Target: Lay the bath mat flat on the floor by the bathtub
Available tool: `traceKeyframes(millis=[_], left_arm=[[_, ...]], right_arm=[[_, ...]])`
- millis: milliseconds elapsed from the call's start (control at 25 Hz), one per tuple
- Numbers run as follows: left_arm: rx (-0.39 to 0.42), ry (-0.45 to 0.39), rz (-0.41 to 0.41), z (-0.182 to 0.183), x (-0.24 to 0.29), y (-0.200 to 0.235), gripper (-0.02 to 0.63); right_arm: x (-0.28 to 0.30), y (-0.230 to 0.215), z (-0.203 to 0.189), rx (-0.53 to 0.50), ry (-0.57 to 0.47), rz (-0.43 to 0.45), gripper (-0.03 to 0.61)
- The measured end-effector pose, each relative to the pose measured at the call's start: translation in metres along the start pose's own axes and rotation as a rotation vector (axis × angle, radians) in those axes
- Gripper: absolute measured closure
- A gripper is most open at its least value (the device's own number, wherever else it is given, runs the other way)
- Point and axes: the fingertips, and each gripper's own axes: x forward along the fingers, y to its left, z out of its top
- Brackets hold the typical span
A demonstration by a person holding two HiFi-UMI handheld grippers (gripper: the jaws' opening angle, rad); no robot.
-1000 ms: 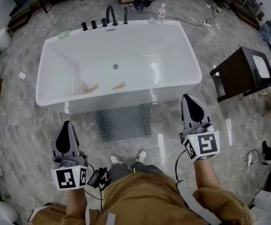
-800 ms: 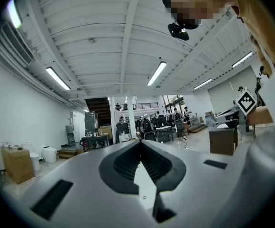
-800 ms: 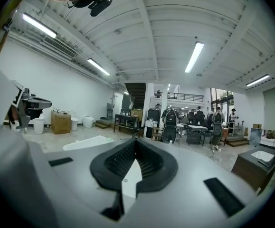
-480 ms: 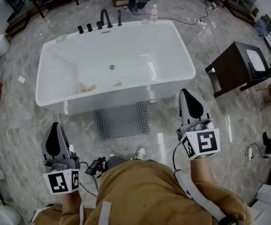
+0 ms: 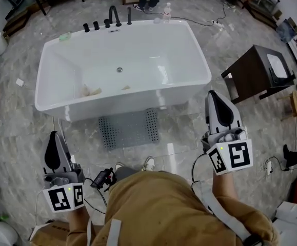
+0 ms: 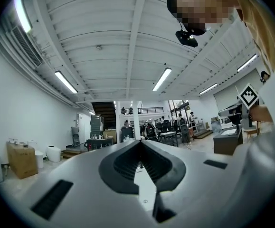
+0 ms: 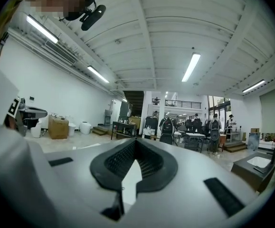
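Head view | left hand-held gripper [image 5: 53, 137], right hand-held gripper [image 5: 214, 96]: jaws together, empty, pointing forward | flanking bath mat [image 5: 128, 128]

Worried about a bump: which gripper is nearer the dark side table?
Right. The right gripper is close beside the side table; the left gripper is far off, beyond the mat.

Tub [image 5: 138, 100]: glossy white, smooth. Mat [image 5: 129, 129]: grey, matt, perforated, rubber-like. Floor [image 5: 20, 132]: polished grey marble look, reflective. Taps [image 5: 96, 25]: matt black. Stand [image 5: 248, 73]: dark wood.
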Motion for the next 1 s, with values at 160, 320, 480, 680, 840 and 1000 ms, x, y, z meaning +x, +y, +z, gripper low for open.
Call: traceKeyframes(millis=[160, 320, 480, 680, 840, 1000], left_arm=[[-0.006, 0.011, 0.006, -0.005, -0.008, 0.005, 0.611], [0.007, 0.002, -0.001, -0.006, -0.012, 0.007, 0.611], [0.006, -0.007, -0.007, -0.003, -0.012, 0.008, 0.611], [0.001, 0.007, -0.007, -0.005, -0.018, 0.017, 0.611], [0.002, 0.013, -0.020, -0.008, -0.020, 0.017, 0.611], [0.016, 0.011, -0.042, -0.010, -0.021, 0.018, 0.611]], right_arm=[[0.002, 0.012, -0.005, -0.021, 0.027, 0.022, 0.575], [0.001, 0.024, -0.005, -0.029, 0.026, 0.030, 0.575], [-0.001, 0.028, -0.002, -0.032, 0.024, 0.028, 0.575], [-0.004, 0.037, -0.001, -0.026, 0.034, 0.028, 0.575], [-0.006, 0.041, -0.002, -0.025, 0.037, 0.024, 0.575], [-0.004, 0.049, -0.004, -0.026, 0.037, 0.024, 0.575]])
